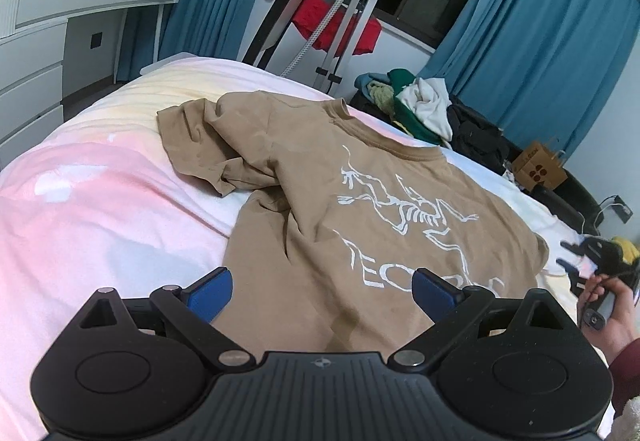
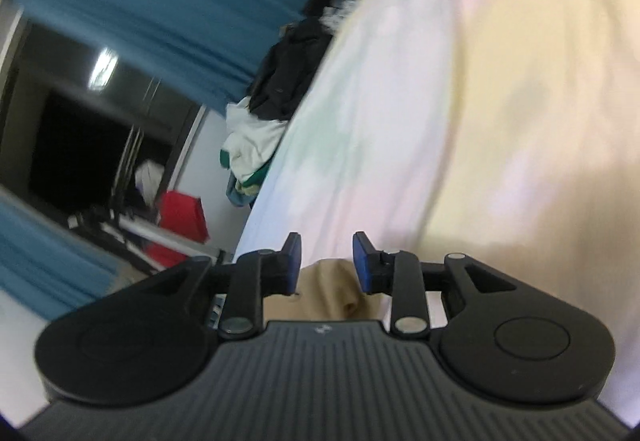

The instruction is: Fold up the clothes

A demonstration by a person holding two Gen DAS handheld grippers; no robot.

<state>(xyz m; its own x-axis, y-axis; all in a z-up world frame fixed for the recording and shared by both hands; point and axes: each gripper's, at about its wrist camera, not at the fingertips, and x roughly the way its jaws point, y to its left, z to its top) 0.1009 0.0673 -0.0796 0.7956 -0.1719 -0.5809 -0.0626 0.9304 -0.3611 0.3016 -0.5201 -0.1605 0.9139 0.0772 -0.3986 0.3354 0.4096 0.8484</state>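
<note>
While the tan T-shirt (image 1: 360, 209) lies ahead on the bed (image 1: 100, 201) for folding, the left tool (image 1: 322, 291) hovers wide open and empty (right tool (image 2: 326, 261) partly open, gripping nothing).

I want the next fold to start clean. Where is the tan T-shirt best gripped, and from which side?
Probably the crumpled sleeve of the tan T-shirt, approached from the bed's open left side: it lies bunched and folded over, while the printed back is already flat.
</note>
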